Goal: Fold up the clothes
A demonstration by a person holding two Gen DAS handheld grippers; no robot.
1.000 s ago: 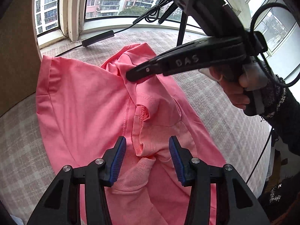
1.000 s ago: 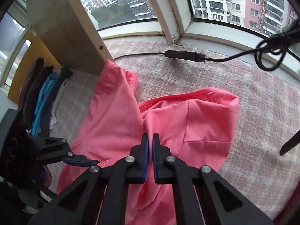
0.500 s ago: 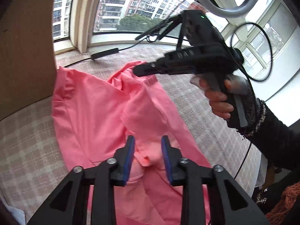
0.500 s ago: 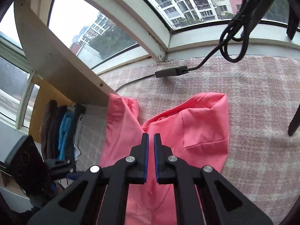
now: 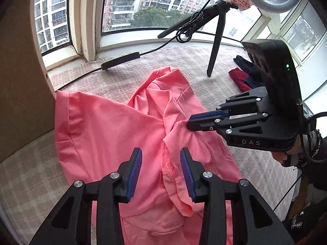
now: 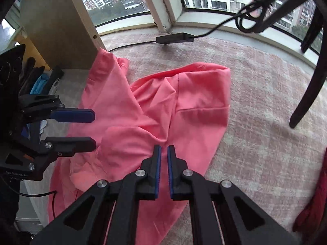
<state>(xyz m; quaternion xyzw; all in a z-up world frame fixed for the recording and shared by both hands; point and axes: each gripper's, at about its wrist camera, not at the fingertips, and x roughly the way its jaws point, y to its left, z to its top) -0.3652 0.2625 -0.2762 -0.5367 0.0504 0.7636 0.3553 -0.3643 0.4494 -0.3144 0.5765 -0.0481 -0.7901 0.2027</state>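
The pink garment [image 5: 114, 134] is spread crumpled on the checked surface below the window, its stitched hem ridge lying lengthwise between the opening, unpressing pads of the left tool [image 5: 161, 171], while the right tool [image 6: 164, 159], nearly closed, is seen pinching nothing.

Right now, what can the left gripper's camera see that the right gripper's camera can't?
Only the left wrist view shows the ring light on its tripod, the dark red and navy clothes by the window, and the person's hand.

Only the right wrist view shows the clothes stacked behind the wooden board.

Both show the pink shirt, the checked cover, the black cable box, the open left gripper and the shut right gripper.
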